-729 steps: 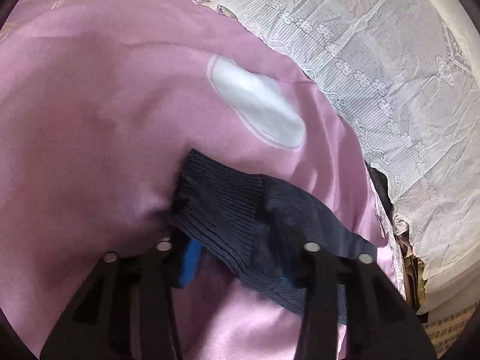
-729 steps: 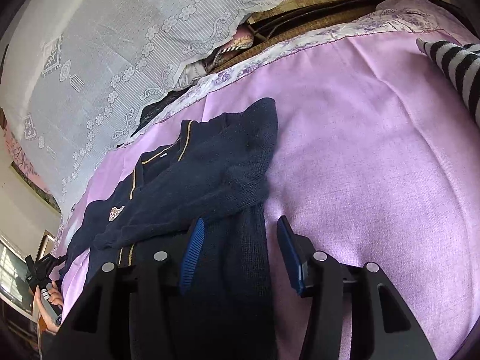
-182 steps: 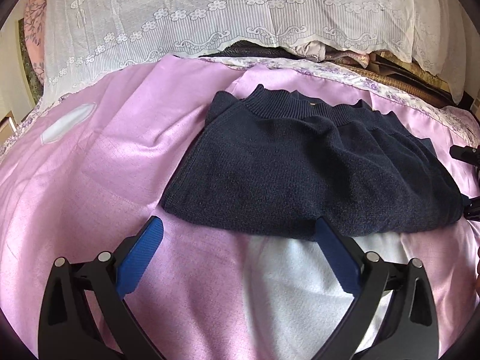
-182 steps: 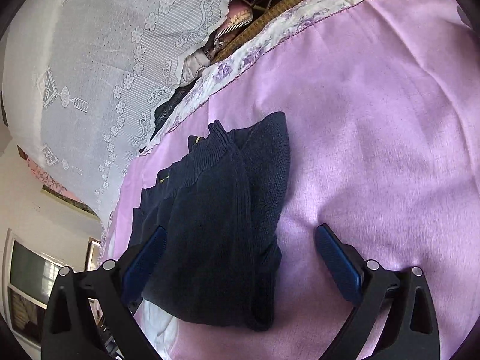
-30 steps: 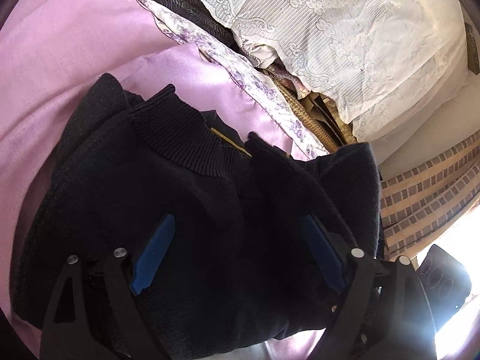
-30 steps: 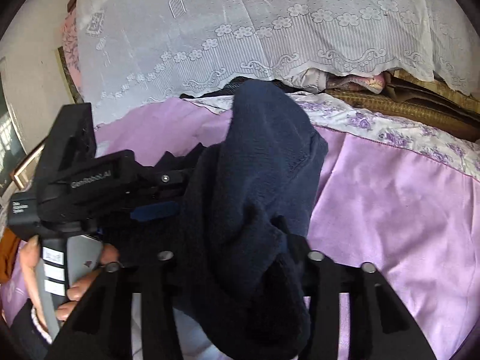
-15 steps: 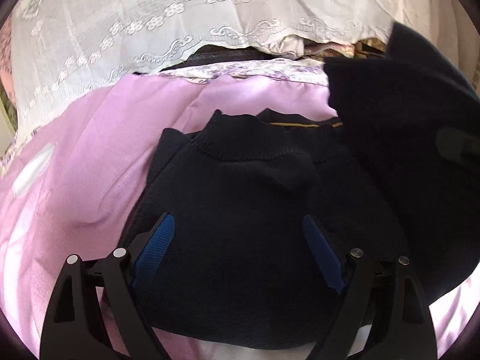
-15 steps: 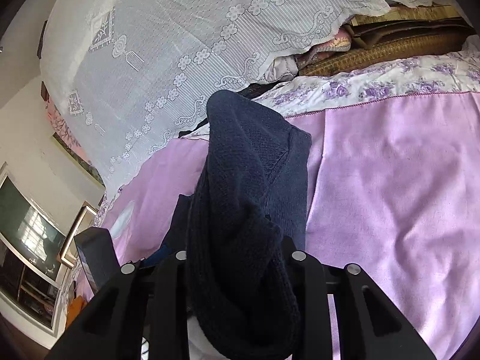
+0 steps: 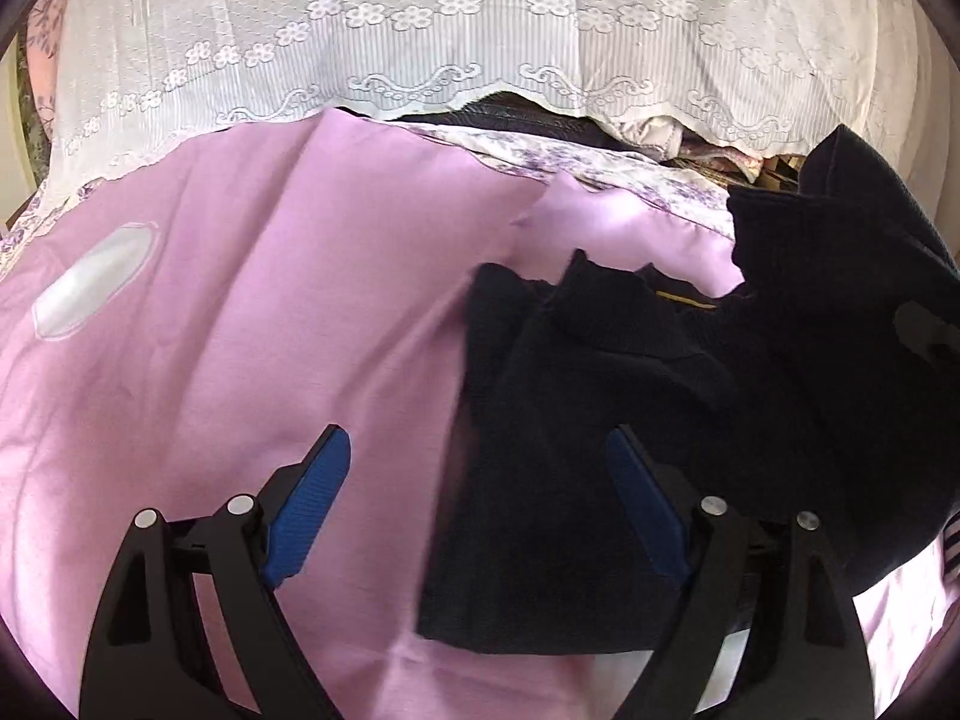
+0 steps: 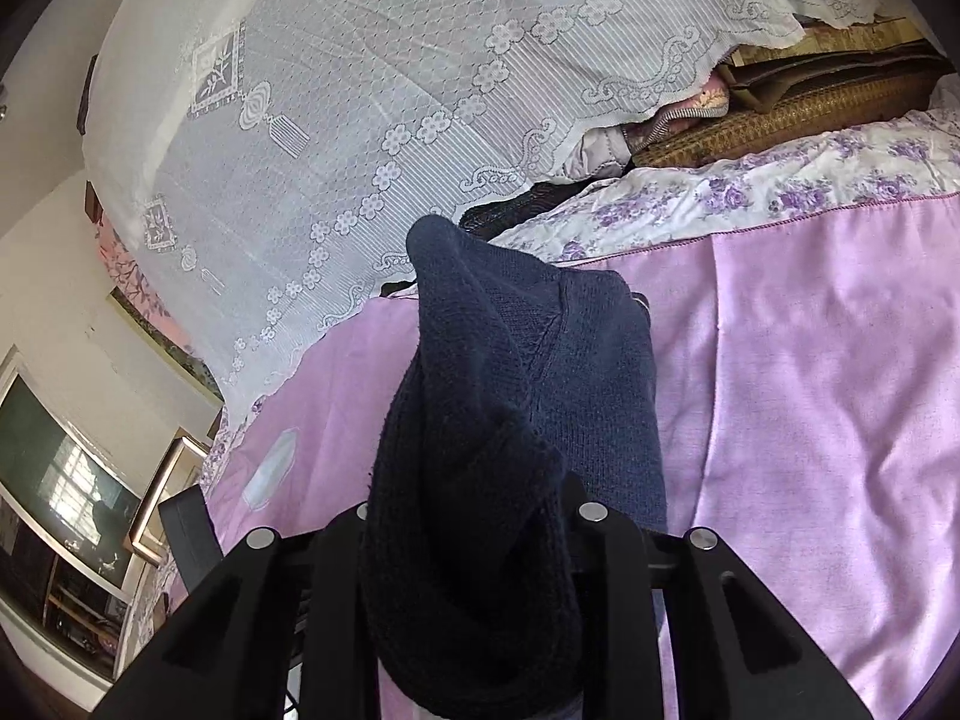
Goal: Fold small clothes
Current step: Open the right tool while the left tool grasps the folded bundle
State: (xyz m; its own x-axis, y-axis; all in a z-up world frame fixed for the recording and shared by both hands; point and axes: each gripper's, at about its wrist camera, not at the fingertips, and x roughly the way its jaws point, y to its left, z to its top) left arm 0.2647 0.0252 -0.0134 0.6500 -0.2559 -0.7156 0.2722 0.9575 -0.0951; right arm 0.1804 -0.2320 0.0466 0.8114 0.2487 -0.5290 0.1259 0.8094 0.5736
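While your right gripper (image 10: 468, 516) clamps a thick bunch of it, the navy knit sweater (image 9: 570, 462) is partly lifted and partly resting on the pink bedsheet (image 9: 240, 330). In your right wrist view the dark, coarse knit rises from between the jaws toward 12 o'clock as a rounded peak, with a diagonal seam running down its 3 o'clock face; the jaws have just been closing on the bunched cloth and the pads are buried in it. In your left wrist view the rest of the sweater lies at 3 to 5 o'clock, folded over itself, its ribbed collar at centre right with a thin yellow stripe (image 9: 684, 300) showing just behind it, and the lifted part hanging as a dark mass at 2 to 3 o'clock. Your left gripper (image 9: 480, 504) stands wide open with nothing pressed between its blue pads (image 9: 309, 504); the 5 o'clock pad sits over the sweater's edge, the 7 o'clock one over bare sheet. A white oval patch (image 9: 90, 288) marks the sheet at 9 o'clock. Beyond the sheet's floral border (image 10: 780, 192) a white lace cover (image 9: 480, 30) drapes across 12 o'clock
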